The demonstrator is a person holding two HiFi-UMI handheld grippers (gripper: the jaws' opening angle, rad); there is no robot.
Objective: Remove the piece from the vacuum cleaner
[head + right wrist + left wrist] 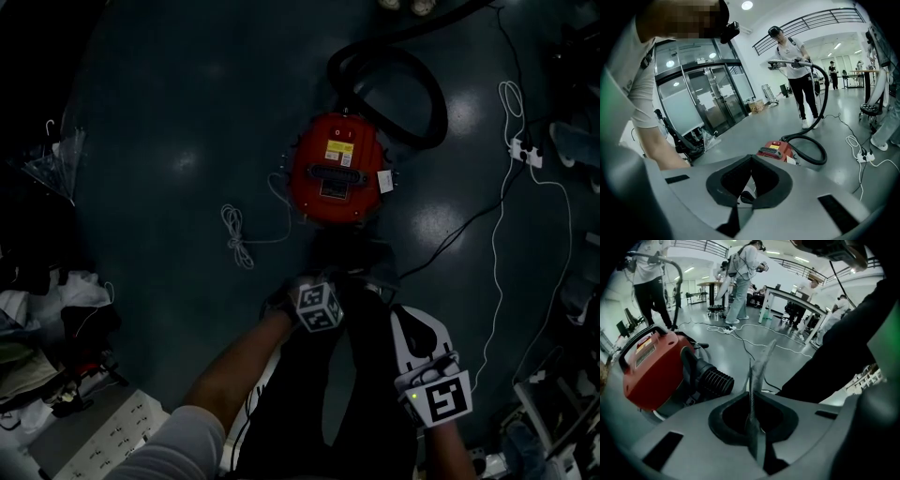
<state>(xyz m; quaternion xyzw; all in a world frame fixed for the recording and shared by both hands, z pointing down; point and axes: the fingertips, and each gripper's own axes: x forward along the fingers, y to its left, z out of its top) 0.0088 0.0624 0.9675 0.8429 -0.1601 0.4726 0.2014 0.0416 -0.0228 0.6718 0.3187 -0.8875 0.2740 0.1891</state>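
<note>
- Head view first. Where's the machine?
- The red vacuum cleaner (336, 169) sits on the dark floor at upper centre, with its black hose (417, 89) looping at upper right. The left gripper (314, 286) is just below it and the right gripper (409, 323) is at lower right.
- Left gripper view?
- The jaws are clenched together with nothing between them. The vacuum cleaner (649, 366) fills the left side, near but apart.
- Right gripper view?
- The jaws are closed and empty there too. The vacuum cleaner (777, 151) lies at centre, well beyond them.
</note>
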